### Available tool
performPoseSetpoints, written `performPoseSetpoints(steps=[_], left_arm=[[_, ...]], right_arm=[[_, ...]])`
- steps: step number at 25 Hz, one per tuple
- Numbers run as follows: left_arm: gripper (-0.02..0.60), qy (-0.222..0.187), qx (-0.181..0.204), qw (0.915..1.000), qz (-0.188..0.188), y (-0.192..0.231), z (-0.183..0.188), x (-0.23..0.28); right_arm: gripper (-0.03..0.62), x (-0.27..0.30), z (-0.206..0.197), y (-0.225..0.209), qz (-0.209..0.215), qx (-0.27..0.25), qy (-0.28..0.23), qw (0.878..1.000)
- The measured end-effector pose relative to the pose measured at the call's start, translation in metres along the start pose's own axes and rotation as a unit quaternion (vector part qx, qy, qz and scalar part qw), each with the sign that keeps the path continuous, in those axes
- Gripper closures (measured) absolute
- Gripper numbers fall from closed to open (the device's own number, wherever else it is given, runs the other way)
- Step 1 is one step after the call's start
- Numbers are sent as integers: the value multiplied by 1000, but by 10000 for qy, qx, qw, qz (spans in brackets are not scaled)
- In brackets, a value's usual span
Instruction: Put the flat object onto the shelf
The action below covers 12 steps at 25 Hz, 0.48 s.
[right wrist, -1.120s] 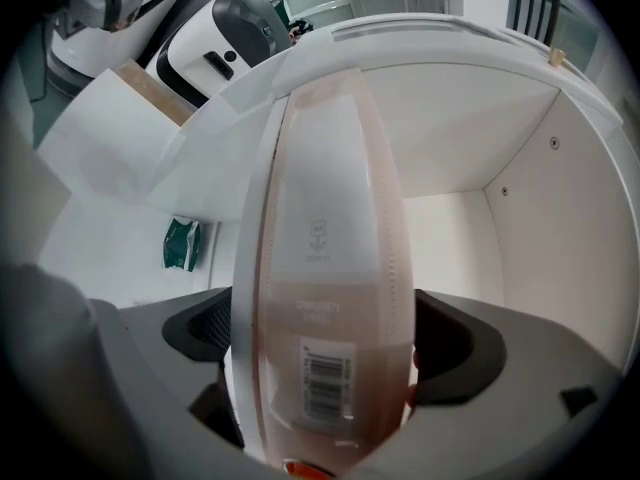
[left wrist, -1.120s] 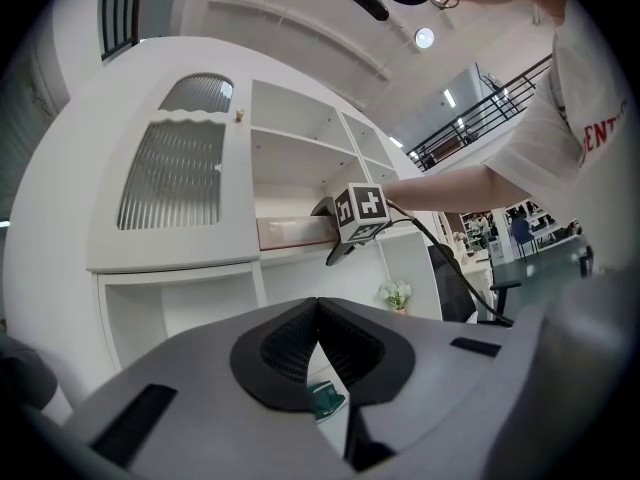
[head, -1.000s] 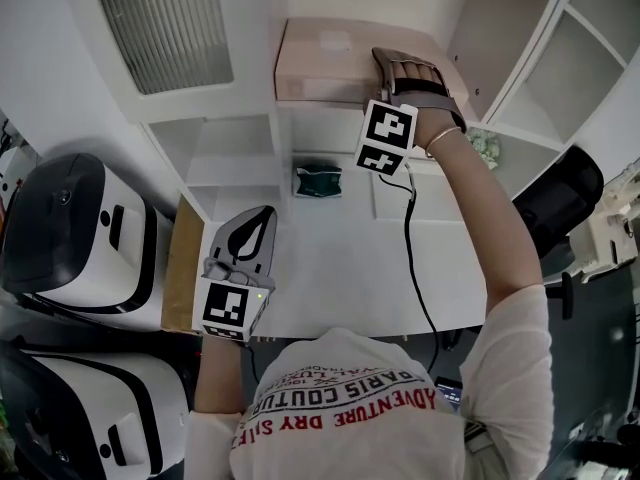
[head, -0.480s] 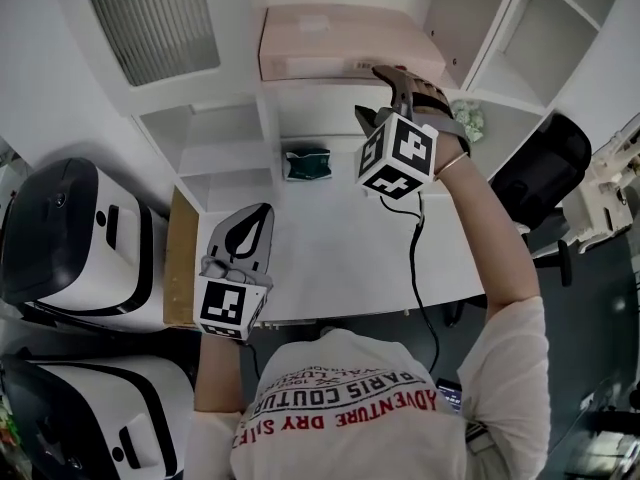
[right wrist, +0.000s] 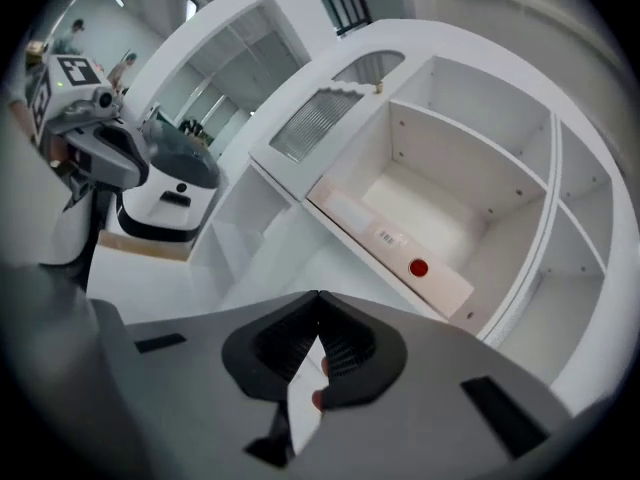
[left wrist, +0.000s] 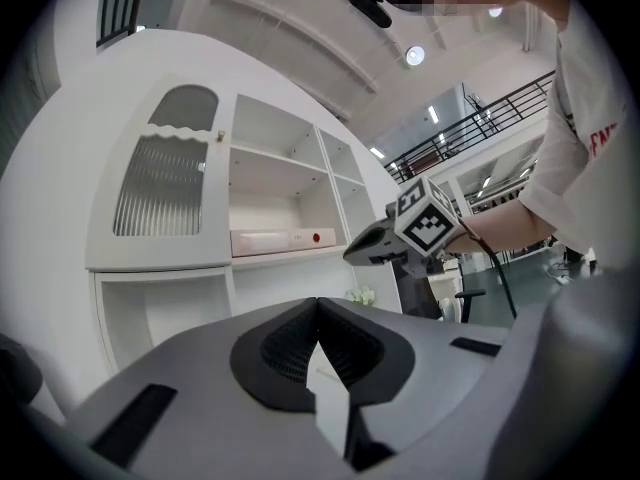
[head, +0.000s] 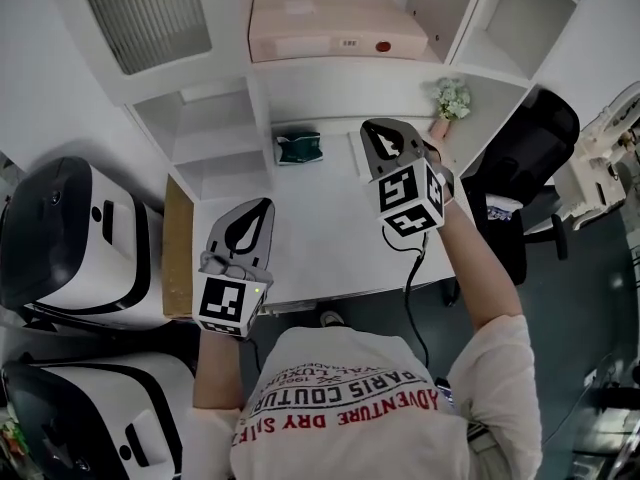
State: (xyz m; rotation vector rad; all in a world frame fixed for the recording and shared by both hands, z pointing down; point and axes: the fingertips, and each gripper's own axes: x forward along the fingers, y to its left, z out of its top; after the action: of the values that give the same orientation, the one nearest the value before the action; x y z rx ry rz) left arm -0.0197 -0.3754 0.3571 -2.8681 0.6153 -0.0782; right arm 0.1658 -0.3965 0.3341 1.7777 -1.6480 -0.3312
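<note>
The flat object, a pale pink flat box [head: 335, 26], lies on the upper shelf of the white cabinet; it also shows in the left gripper view [left wrist: 275, 240] and the right gripper view [right wrist: 390, 238]. My right gripper [head: 378, 131] hangs above the white desk, below and apart from the box. Its jaws have just been closing and now stand shut with nothing between them [right wrist: 318, 298]. My left gripper [head: 262, 206] hovers over the desk's left part, jaws shut and empty [left wrist: 318, 303].
A green item [head: 298, 148] sits in a low cubby. A small flower bunch [head: 452, 98] stands on the right shelf. A black chair [head: 525, 168] is at the right, white and black machines [head: 60, 228] at the left. A wooden board [head: 178, 258] edges the desk [head: 330, 248].
My right gripper has come away from the box, moved down toward the desk, rolled, and its jaws have closed. The box stays on the shelf. The left gripper has shifted slightly.
</note>
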Motion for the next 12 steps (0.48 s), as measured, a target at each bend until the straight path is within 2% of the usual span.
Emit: performPoseSetpoints(steps=[5, 9, 12], left_arm=[[568, -60, 54, 10000, 16, 1, 7, -4], [568, -122, 23, 9999, 102, 7, 11, -6], [568, -140, -29, 9997, 180, 13, 10, -7]], right_arm=[[568, -27, -20, 27, 95, 1059, -523, 9930], [568, -46, -28, 31, -219, 1823, -878, 9791], [568, -53, -40, 37, -373, 2146, -928, 9716]])
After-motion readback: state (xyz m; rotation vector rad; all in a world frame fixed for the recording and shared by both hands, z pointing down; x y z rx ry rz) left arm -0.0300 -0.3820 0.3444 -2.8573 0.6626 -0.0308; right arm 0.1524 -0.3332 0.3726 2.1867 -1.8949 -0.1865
